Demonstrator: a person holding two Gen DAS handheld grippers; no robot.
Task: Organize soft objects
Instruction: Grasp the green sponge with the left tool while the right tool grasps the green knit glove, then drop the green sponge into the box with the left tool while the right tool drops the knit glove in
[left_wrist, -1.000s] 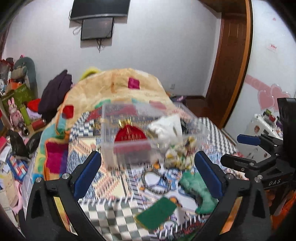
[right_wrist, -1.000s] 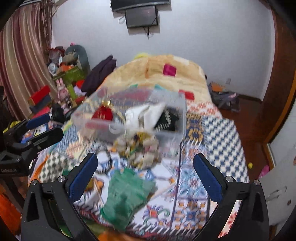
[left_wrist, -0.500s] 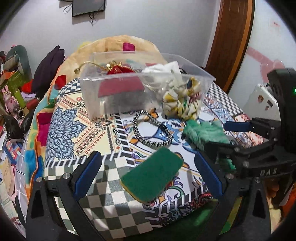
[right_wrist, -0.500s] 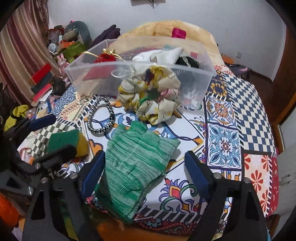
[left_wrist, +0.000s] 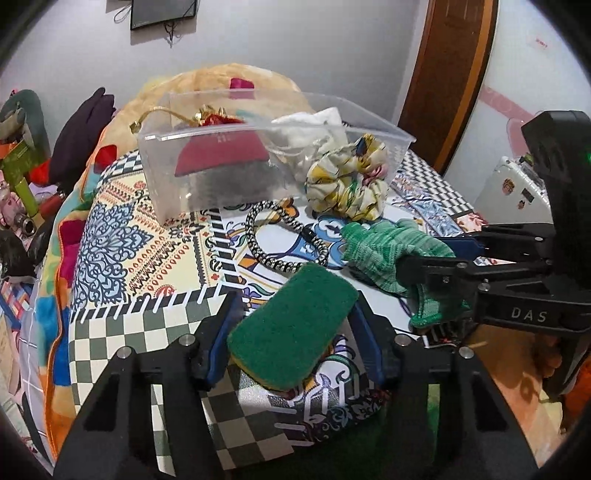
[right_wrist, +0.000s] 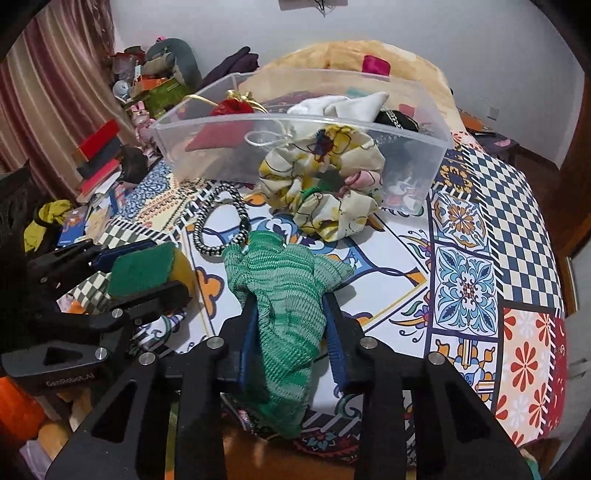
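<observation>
Left gripper (left_wrist: 295, 328) jaws clamped on green sponge (left_wrist: 291, 328), right gripper (right_wrist: 291, 332) jaws clamped on green knit glove (right_wrist: 288, 314), both at bed (right_wrist: 469, 258) near edge; scrunchie (right_wrist: 325, 184) touches clear bin (right_wrist: 295, 125).

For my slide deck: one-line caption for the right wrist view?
Right hand-held gripper closed on green knit glove, clear storage bin ahead on patterned bedspread.
</observation>
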